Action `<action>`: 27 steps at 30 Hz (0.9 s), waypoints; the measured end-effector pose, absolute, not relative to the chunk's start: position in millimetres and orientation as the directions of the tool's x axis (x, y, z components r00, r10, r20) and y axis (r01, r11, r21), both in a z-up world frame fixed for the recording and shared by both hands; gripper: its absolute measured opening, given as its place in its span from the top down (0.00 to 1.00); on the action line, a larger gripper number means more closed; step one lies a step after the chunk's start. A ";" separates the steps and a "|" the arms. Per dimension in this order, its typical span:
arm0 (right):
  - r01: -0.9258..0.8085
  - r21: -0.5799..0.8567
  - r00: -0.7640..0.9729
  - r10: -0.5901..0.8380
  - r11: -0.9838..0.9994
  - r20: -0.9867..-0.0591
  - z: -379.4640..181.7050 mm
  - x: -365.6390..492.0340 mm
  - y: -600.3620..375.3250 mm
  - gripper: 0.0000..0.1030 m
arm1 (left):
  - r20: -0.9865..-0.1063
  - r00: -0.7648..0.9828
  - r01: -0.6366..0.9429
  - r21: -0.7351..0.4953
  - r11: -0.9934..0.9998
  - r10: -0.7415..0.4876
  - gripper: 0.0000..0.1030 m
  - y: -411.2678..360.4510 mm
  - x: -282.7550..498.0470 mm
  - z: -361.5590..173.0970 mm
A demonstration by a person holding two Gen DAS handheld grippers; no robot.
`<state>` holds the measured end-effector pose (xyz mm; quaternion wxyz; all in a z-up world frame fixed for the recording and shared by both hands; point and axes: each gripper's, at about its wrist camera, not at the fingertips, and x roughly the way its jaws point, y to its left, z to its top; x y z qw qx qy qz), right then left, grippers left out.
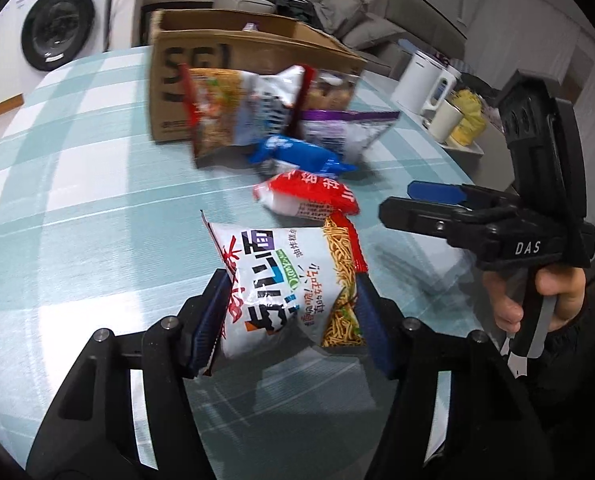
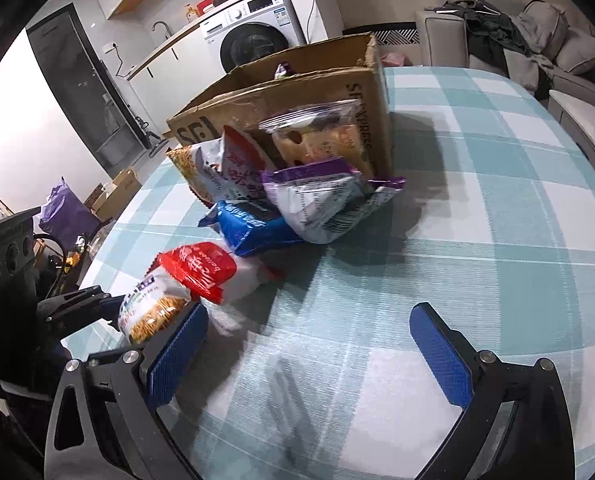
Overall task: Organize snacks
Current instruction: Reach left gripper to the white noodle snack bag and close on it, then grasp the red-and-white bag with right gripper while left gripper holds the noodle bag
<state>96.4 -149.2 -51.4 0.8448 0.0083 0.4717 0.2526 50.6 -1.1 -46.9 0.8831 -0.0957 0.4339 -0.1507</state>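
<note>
Left gripper (image 1: 289, 316) jaws clenched on the white-and-red crinkly noodle packet (image 1: 285, 284), pads on its two sides, long axis running forward out of the jaws. Brown open cardboard box (image 1: 201, 56) sits straight ahead across the checked worktop (image 1: 77, 200). Right gripper (image 2: 309, 356) released, holding nothing, off to the side.

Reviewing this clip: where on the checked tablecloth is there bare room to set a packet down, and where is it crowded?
Bare: the stretch of tablecloth right of the cardboard box and ahead of the open right claw; also left of the noodle packet in the left claw. Crowded: the packets piled against the box front.
</note>
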 end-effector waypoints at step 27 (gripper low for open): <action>-0.583 0.312 0.276 0.543 0.751 -0.793 -64.8 76.3 -55.7 0.16 | -0.734 0.662 -0.068 -0.261 0.963 -0.152 0.43 72.7 48.4 -46.5</action>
